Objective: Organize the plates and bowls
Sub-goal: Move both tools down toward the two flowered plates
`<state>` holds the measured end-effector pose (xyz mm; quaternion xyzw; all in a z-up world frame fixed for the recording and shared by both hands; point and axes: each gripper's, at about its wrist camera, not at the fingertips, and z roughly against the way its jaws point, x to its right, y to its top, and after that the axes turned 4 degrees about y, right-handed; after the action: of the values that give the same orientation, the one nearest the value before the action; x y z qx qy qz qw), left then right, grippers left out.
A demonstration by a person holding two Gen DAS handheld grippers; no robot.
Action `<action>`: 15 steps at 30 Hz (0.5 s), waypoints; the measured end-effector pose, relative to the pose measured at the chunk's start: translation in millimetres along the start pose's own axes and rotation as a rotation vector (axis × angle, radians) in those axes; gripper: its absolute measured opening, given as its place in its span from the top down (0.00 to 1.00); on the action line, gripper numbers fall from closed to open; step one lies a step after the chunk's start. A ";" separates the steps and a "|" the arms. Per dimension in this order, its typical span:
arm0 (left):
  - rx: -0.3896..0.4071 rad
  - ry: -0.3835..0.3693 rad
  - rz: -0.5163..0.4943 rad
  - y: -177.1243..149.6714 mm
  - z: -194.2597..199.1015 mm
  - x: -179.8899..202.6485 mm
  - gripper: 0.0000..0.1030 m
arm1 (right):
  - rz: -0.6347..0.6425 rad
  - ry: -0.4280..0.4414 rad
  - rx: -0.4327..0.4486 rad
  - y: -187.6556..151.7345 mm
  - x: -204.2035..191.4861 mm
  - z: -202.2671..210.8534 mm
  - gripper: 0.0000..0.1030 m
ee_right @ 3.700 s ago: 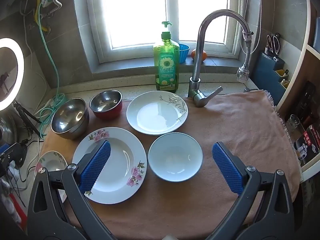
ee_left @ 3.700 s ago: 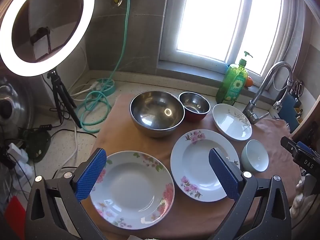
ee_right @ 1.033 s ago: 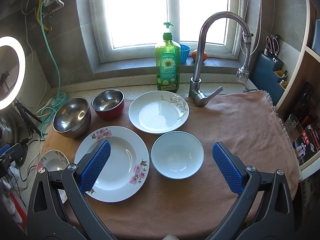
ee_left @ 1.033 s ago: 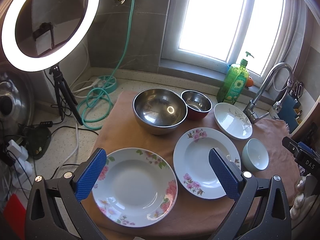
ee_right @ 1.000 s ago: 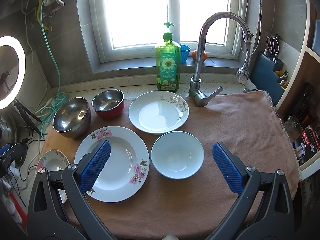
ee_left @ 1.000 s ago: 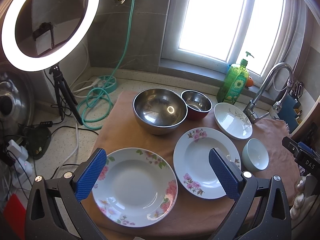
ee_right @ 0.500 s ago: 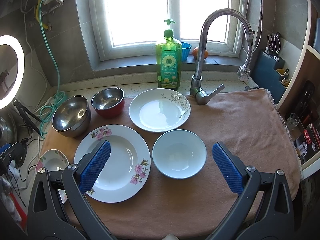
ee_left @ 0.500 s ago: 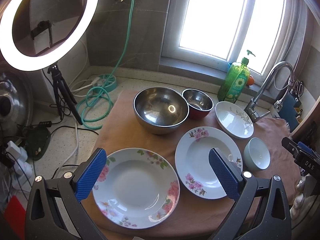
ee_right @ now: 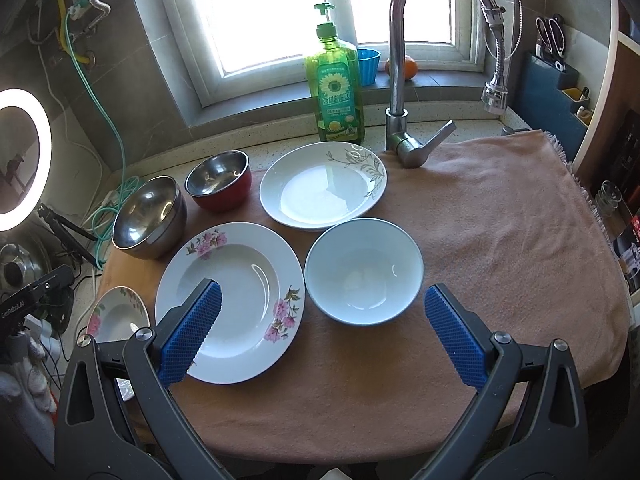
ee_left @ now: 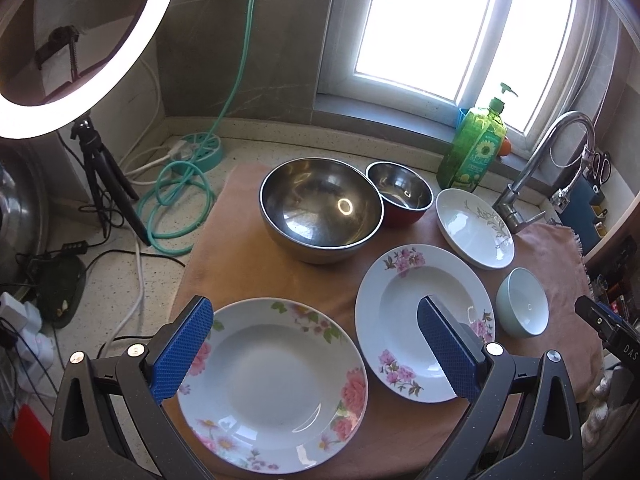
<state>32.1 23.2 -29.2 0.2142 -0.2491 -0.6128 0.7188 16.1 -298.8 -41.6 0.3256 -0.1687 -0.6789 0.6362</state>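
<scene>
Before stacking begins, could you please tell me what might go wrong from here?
1. The floral plate nearest the left gripper, the rose-rimmed white plate, lies at the brown cloth's front edge; a nudge might tip it off.
2. The pale blue bowl nearly touches the pink-blossom plate; the open right gripper could knock them together.

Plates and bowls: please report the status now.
Left gripper open, empty, over big floral plate. Right gripper open, empty, near pale bowl. Nothing stacked. Nothing in the way.
</scene>
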 end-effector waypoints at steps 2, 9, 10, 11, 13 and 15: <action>-0.018 -0.011 -0.003 2.2 -7.8 -0.8 0.03 | -0.027 0.006 -0.018 -4.9 6.2 -3.1 0.01; -0.092 -0.077 -0.010 8.3 -35.1 -3.3 0.20 | -0.128 0.069 -0.121 -26.0 26.7 -22.0 0.23; -0.107 -0.090 -0.012 8.4 -38.9 -2.9 0.23 | -0.142 0.080 -0.138 -29.6 28.6 -25.5 0.27; -0.118 -0.103 -0.014 8.8 -43.1 -2.5 0.27 | -0.153 0.091 -0.156 -33.1 29.7 -29.5 0.34; -0.146 -0.129 -0.021 9.3 -51.3 0.1 0.35 | -0.174 0.118 -0.198 -39.0 31.5 -39.5 0.40; -0.177 -0.160 -0.024 9.6 -61.2 2.7 0.42 | -0.197 0.144 -0.231 -45.2 31.7 -47.7 0.46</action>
<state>77.8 22.2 -71.1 0.1033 -0.2476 -0.6562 0.7053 14.1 -314.8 -112.7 0.3130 -0.0108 -0.7278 0.6101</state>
